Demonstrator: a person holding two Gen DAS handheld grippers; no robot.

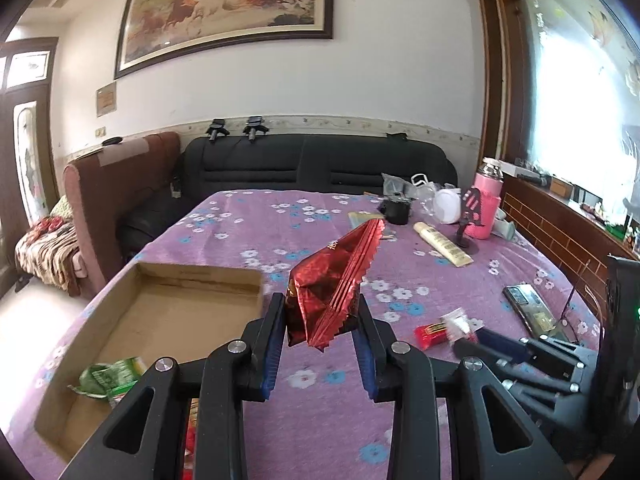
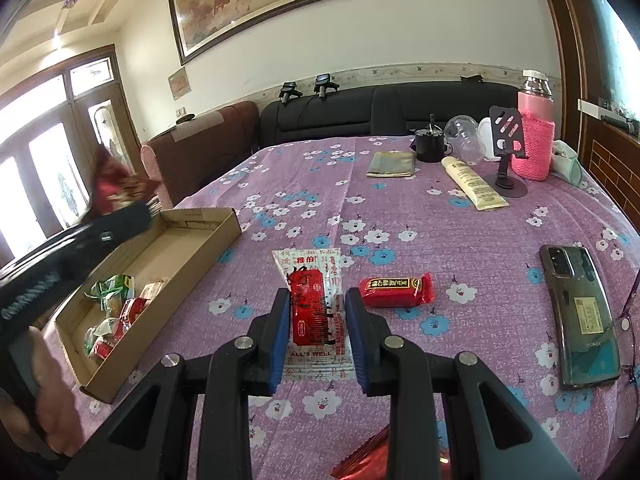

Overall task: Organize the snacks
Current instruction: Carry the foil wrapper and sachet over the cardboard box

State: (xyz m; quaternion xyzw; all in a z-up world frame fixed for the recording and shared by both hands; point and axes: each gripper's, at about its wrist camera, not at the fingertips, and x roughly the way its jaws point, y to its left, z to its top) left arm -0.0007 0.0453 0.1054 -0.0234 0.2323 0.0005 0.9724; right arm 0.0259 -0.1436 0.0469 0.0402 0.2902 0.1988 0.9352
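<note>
several snacks in box (image 2: 192, 240); left claw (image 1: 320, 320) grips red packet (image 1: 332, 280); right claw (image 2: 318, 320) released astride white pack (image 2: 316, 304); red bar (image 2: 396, 290) remains.

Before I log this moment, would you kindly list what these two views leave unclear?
- Left wrist: near end of the cardboard box, hidden by the left tool.
- Left wrist: right tool, motion-blurred; its grip is unreadable.
- Right wrist: red foil packet, blurred.
- Right wrist: white-and-red packet, near end masked by tool fingers; contact unclear.
</note>
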